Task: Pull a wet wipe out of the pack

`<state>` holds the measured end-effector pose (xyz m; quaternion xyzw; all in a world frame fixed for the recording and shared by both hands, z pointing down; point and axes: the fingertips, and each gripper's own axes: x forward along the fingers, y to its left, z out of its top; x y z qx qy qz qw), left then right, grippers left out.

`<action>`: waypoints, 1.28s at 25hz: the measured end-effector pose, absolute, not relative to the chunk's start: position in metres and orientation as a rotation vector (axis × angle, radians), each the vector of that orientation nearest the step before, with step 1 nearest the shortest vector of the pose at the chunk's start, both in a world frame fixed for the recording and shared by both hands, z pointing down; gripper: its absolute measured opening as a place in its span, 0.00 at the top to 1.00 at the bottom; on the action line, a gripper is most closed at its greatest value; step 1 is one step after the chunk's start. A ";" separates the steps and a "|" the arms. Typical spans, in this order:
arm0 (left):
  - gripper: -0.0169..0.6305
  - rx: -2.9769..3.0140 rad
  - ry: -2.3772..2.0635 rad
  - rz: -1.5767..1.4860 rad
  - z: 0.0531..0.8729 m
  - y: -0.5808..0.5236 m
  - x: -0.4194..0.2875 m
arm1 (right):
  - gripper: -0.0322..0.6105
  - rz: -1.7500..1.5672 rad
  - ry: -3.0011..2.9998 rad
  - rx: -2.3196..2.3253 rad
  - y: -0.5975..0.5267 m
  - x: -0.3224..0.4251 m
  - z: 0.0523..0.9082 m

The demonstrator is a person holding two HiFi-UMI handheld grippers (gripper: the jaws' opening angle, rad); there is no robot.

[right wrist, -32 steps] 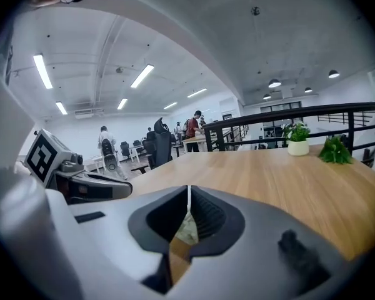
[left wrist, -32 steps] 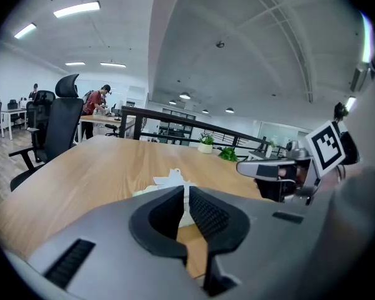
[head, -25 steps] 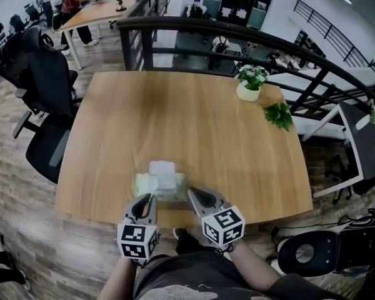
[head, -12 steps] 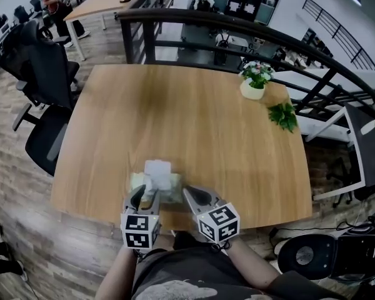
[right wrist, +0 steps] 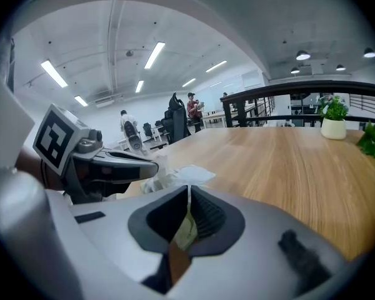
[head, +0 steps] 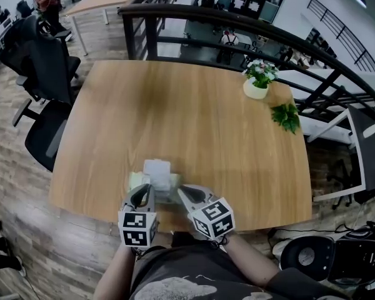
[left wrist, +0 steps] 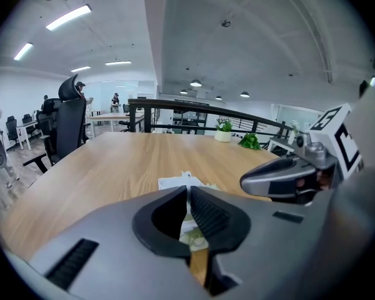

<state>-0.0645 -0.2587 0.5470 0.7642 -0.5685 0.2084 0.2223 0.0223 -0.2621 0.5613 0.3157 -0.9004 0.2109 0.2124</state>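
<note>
My left gripper (head: 144, 189) has just been closing its jaws and now seems to pinch the pack (head: 166, 191), while my right gripper (head: 183, 190) has its jaws shut tight on nothing, so the wipe (head: 157, 169) is not pulled yet.

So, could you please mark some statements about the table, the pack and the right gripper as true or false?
1. The wet wipe pack lies near the table's front edge. True.
2. The flower pot stands beside the pack. False: it stands at the far right corner.
3. The right gripper is wide open. False: its jaws are together.
4. A black office chair stands left of the table. True.
</note>
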 end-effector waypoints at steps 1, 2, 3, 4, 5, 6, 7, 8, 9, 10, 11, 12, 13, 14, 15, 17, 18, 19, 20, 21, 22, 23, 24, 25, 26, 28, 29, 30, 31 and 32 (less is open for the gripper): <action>0.93 2.112 -1.569 0.575 0.547 -0.259 -0.065 | 0.90 0.598 -2.499 0.857 -0.262 0.020 0.563; 0.94 2.112 -1.567 0.572 0.547 -0.259 -0.066 | 0.90 0.608 -2.501 0.840 -0.262 0.018 0.564; 0.94 2.111 -1.565 0.567 0.547 -0.259 -0.067 | 0.90 0.614 -2.502 0.823 -0.262 0.016 0.566; 0.95 2.110 -1.565 0.561 0.547 -0.259 -0.068 | 0.90 0.615 -2.502 0.803 -0.262 0.013 0.567; 0.95 2.108 -1.565 0.554 0.546 -0.260 -0.069 | 0.90 0.613 -2.502 0.782 -0.261 0.010 0.569; 0.95 2.106 -1.565 0.545 0.546 -0.260 -0.069 | 0.90 0.610 -2.502 0.761 -0.261 0.007 0.570; 0.95 2.104 -1.563 0.538 0.545 -0.260 -0.070 | 0.90 0.612 -2.503 0.743 -0.261 0.003 0.571; 0.95 2.103 -1.561 0.533 0.545 -0.260 -0.069 | 0.85 0.618 -2.504 0.726 -0.261 -0.001 0.572; 0.95 2.103 -1.559 0.532 0.545 -0.259 -0.069 | 0.75 0.625 -2.502 0.712 -0.261 -0.005 0.573; 0.95 2.103 -1.557 0.532 0.545 -0.259 -0.069 | 0.74 0.624 -2.499 0.702 -0.261 -0.008 0.574; 0.95 2.103 -1.557 0.532 0.545 -0.259 -0.069 | 0.73 0.615 -2.495 0.698 -0.262 -0.011 0.575; 0.95 2.102 -1.558 0.532 0.544 -0.259 -0.070 | 0.72 0.602 -2.491 0.696 -0.263 -0.014 0.575; 0.95 2.100 -1.560 0.531 0.544 -0.258 -0.070 | 0.72 0.591 -2.487 0.693 -0.264 -0.016 0.576; 0.95 2.097 -1.561 0.529 0.543 -0.258 -0.071 | 0.72 0.583 -2.483 0.688 -0.265 -0.019 0.576; 0.95 2.094 -1.562 0.526 0.543 -0.257 -0.072 | 0.72 0.575 -2.479 0.682 -0.265 -0.021 0.577; 0.95 2.092 -1.562 0.525 0.544 -0.257 -0.074 | 0.72 0.556 -2.471 0.672 -0.265 -0.026 0.579; 0.95 2.092 -1.561 0.526 0.544 -0.257 -0.075 | 0.72 0.545 -2.465 0.671 -0.265 -0.027 0.581; 0.95 2.092 -1.561 0.526 0.544 -0.258 -0.075 | 0.72 0.533 -2.458 0.673 -0.266 -0.028 0.583; 0.95 2.091 -1.561 0.525 0.544 -0.258 -0.075 | 0.72 0.522 -2.451 0.678 -0.267 -0.027 0.584; 0.95 2.089 -1.561 0.522 0.544 -0.258 -0.075 | 0.72 0.514 -2.446 0.684 -0.268 -0.027 0.585; 0.95 2.087 -1.561 0.519 0.543 -0.259 -0.074 | 0.72 0.508 -2.440 0.690 -0.269 -0.026 0.586; 0.95 2.085 -1.560 0.516 0.543 -0.259 -0.074 | 0.73 0.502 -2.434 0.696 -0.270 -0.025 0.586; 0.95 2.084 -1.559 0.516 0.542 -0.258 -0.074 | 0.73 0.492 -2.425 0.704 -0.271 -0.024 0.586; 0.95 2.086 -1.556 0.519 0.542 -0.258 -0.074 | 0.76 0.478 -2.414 0.713 -0.272 -0.023 0.586; 0.95 2.089 -1.553 0.523 0.542 -0.257 -0.073 | 0.79 0.462 -2.404 0.720 -0.272 -0.022 0.585; 0.95 2.097 -1.546 0.531 0.542 -0.256 -0.073 | 0.87 0.433 -2.393 0.722 -0.272 -0.022 0.583; 0.95 2.100 -1.543 0.535 0.542 -0.255 -0.073 | 0.89 0.424 -2.394 0.718 -0.272 -0.023 0.582; 0.95 2.102 -1.541 0.537 0.542 -0.255 -0.073 | 0.90 0.418 -2.399 0.714 -0.271 -0.023 0.581; 0.95 2.104 -1.541 0.540 0.542 -0.254 -0.072 | 0.90 0.415 -2.404 0.711 -0.269 -0.024 0.580; 0.95 2.106 -1.540 0.542 0.542 -0.254 -0.073 | 0.90 0.414 -2.410 0.711 -0.268 -0.023 0.578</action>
